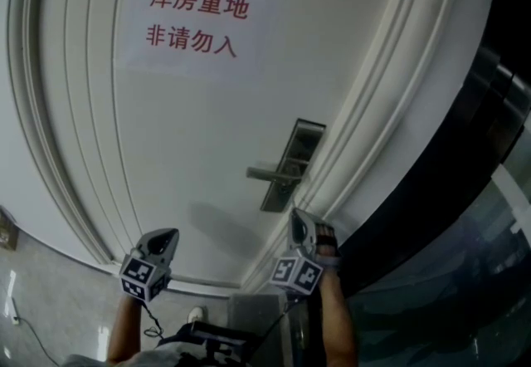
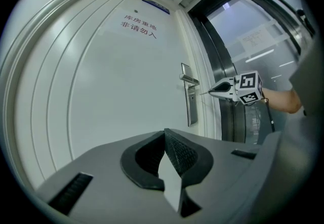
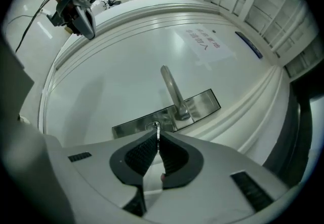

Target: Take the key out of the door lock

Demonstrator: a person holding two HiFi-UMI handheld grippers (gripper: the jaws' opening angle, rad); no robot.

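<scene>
On the white door (image 1: 191, 149) sits a steel lock plate (image 3: 202, 104) with a lever handle (image 3: 172, 88). My right gripper (image 3: 157, 136) is shut on a thin metal key (image 3: 157, 129), whose tip points at the keyhole on the plate's lower part. In the left gripper view the key (image 2: 204, 92) sticks out of the right gripper (image 2: 215, 89) just short of the lock plate (image 2: 191, 109); whether its tip is still in the hole I cannot tell. My left gripper (image 2: 165, 134) is shut with nothing in it, held away to the left of the handle (image 1: 267, 176).
A paper sign with red characters (image 1: 195, 21) is stuck on the door's upper half. Moulded white door frame (image 1: 373, 133) runs right of the lock plate (image 1: 292, 159). Beyond it stands a dark glass panel (image 1: 465, 216). Tiled floor (image 1: 33, 274) shows at lower left.
</scene>
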